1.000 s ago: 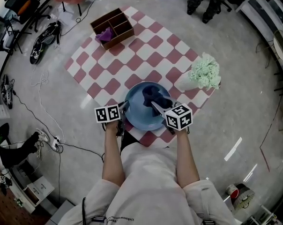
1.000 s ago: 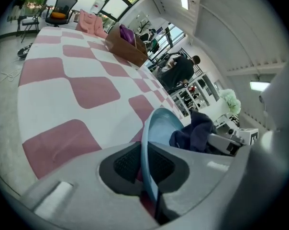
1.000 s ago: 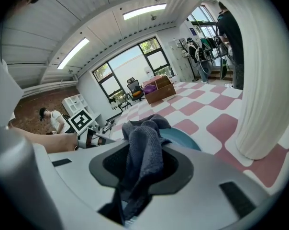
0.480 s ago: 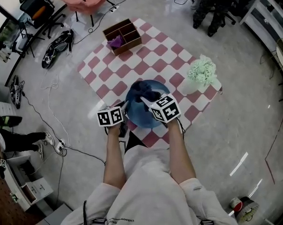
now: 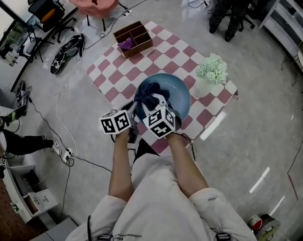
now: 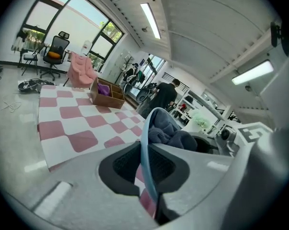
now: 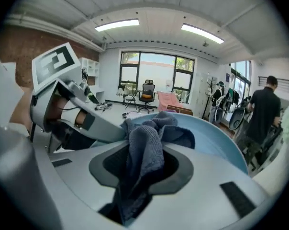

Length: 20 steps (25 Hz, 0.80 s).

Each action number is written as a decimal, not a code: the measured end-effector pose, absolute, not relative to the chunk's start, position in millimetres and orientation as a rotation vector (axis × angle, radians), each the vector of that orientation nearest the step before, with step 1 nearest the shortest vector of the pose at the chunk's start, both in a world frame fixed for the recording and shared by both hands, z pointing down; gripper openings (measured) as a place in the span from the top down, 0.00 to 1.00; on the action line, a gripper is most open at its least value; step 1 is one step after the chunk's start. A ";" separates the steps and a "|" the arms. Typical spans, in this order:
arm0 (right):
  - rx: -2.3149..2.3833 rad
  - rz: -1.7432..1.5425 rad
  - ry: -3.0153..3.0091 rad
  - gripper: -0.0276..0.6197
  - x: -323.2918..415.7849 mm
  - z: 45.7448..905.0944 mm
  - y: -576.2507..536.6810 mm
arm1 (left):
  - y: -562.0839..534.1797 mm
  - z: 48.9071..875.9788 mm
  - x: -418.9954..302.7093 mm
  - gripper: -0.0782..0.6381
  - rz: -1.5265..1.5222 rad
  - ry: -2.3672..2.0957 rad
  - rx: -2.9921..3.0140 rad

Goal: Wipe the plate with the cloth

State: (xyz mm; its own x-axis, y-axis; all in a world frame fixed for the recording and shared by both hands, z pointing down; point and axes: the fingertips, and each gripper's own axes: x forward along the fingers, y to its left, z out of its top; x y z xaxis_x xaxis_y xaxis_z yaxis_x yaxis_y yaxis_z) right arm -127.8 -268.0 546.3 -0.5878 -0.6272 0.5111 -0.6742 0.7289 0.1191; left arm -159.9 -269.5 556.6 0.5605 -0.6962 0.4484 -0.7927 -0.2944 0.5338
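Note:
A light blue plate (image 5: 175,95) is held tilted above the pink-and-white checked mat (image 5: 141,67). My left gripper (image 5: 133,118) is shut on the plate's near left rim; in the left gripper view that rim (image 6: 145,143) runs edge-on between the jaws. A dark blue cloth (image 5: 147,97) lies bunched on the plate's left half. My right gripper (image 5: 152,108) is shut on the cloth (image 7: 143,150), which hangs between its jaws against the plate (image 7: 216,140).
A brown compartment box (image 5: 134,38) with a purple item stands at the mat's far corner. A mint green fluffy bundle (image 5: 212,69) lies on the mat's right edge. Cables, shoes and chairs ring the floor to the left; a person stands at the far right.
The right gripper with the cloth has swept leftward across the plate toward the left gripper. The plate sits slightly farther up the mat than before.

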 end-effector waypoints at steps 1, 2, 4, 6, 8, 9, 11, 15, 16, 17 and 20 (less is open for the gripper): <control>0.984 0.086 -2.381 0.77 -126.1 548.4 -266.0 | -266.3 558.0 -155.6 0.85 0.187 -1.187 2.065; 0.984 0.069 -2.367 0.77 -123.7 549.6 -265.0 | -263.5 559.1 -151.9 0.85 0.213 -1.186 2.077; 0.992 0.062 -2.358 0.77 -119.4 549.8 -265.2 | -259.8 559.7 -146.3 0.85 0.268 -1.183 2.104; 1.010 0.065 -2.359 0.77 -115.8 548.6 -265.9 | -257.7 559.1 -142.1 0.85 0.304 -1.179 2.125; 1.027 0.060 -2.357 0.77 -112.1 546.4 -265.3 | -255.5 557.5 -137.9 0.85 0.312 -1.171 2.140; 1.036 0.053 -2.356 0.77 -110.0 544.5 -265.1 | -254.3 556.2 -135.4 0.85 0.308 -1.165 2.148; 1.053 0.039 -2.357 0.77 -106.4 539.6 -266.3 | -253.0 552.9 -131.6 0.85 0.296 -1.156 2.164; 1.087 0.034 -2.372 0.77 -102.9 532.8 -270.3 | -253.0 548.3 -129.3 0.85 0.299 -1.136 2.192; 1.094 0.037 -2.376 0.76 -101.8 531.7 -271.4 | -253.1 547.2 -128.6 0.85 0.307 -1.131 2.201; 1.099 0.038 -2.379 0.76 -100.8 530.7 -272.3 | -252.8 546.2 -128.0 0.85 0.314 -1.127 2.209; 1.116 0.040 -2.384 0.76 -97.6 527.6 -275.3 | -251.4 544.6 -127.5 0.85 0.322 -1.113 2.221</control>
State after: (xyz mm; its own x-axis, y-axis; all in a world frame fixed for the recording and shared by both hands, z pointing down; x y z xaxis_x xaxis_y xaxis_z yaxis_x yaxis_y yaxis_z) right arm -97.6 -275.3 527.6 -0.5367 -0.7120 0.4527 -0.7266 0.6628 0.1809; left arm -127.5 -251.4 544.6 0.6139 -0.6345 0.4697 -0.7873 -0.4480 0.4237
